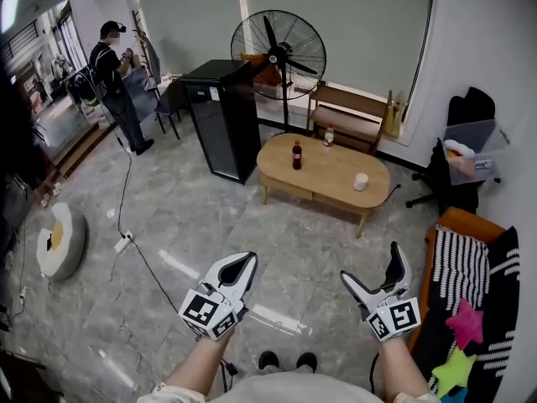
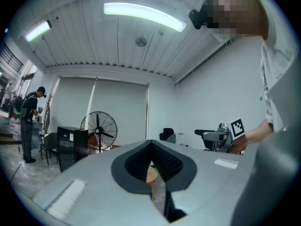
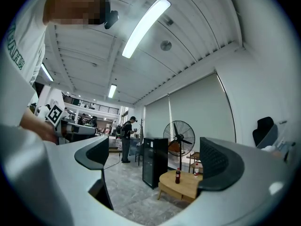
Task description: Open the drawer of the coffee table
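An oval wooden coffee table (image 1: 323,173) stands on the grey floor a few steps ahead, its side panel (image 1: 289,190) facing me. On top are a cola bottle (image 1: 296,154), a second bottle (image 1: 328,136) and a white cup (image 1: 361,181). My left gripper (image 1: 242,267) is held low at the left, jaws shut with nothing in them; in the left gripper view (image 2: 153,169) only a sliver of the wooden table shows between the pads. My right gripper (image 1: 377,275) is open and empty. In the right gripper view (image 3: 157,163) the table (image 3: 181,185) shows far off between the jaws.
A black cabinet (image 1: 222,116) and a standing fan (image 1: 278,44) stand left of and behind the table, with a wooden chair (image 1: 348,114) beyond it. An office chair (image 1: 457,166) and a sofa (image 1: 474,292) are at the right. A cable (image 1: 134,250) crosses the floor at the left. A person (image 1: 113,82) stands far back left.
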Available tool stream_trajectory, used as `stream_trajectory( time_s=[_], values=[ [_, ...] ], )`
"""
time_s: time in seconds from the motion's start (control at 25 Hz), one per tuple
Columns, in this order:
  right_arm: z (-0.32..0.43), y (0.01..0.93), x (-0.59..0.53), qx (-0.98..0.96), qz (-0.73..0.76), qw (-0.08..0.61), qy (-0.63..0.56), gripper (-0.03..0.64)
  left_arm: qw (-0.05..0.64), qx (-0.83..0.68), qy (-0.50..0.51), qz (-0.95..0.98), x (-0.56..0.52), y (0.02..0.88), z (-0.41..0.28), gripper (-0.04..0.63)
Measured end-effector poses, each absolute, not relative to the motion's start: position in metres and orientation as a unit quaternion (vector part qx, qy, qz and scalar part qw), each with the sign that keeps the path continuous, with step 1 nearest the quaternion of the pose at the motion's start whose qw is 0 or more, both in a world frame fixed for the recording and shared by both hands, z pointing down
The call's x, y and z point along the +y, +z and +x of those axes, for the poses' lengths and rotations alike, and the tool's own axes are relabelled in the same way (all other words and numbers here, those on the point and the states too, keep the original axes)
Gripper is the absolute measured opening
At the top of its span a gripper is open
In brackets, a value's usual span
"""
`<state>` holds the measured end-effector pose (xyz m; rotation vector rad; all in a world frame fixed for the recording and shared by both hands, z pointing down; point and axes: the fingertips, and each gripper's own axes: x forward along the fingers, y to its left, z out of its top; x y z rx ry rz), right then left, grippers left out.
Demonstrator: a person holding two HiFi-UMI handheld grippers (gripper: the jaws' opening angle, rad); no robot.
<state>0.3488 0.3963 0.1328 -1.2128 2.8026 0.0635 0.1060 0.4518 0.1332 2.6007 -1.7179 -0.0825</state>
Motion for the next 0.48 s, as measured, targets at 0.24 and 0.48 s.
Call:
stream_trajectory(
  time_s=[0.24,0.48],
  values=[
    [0.364,0.141,0.392,0.921,-0.387,0.034,0.017,0.589,0.014,-0.557,-0.023,0.830,0.445,0.136,0.121,-0.002],
    [0.378,0.149,0.383,0.930,-0.367,0.024,0.020,0.589,0.015,-0.577,-0.026,0.816,0.439,0.140,0.132,-0.002]
  ],
)
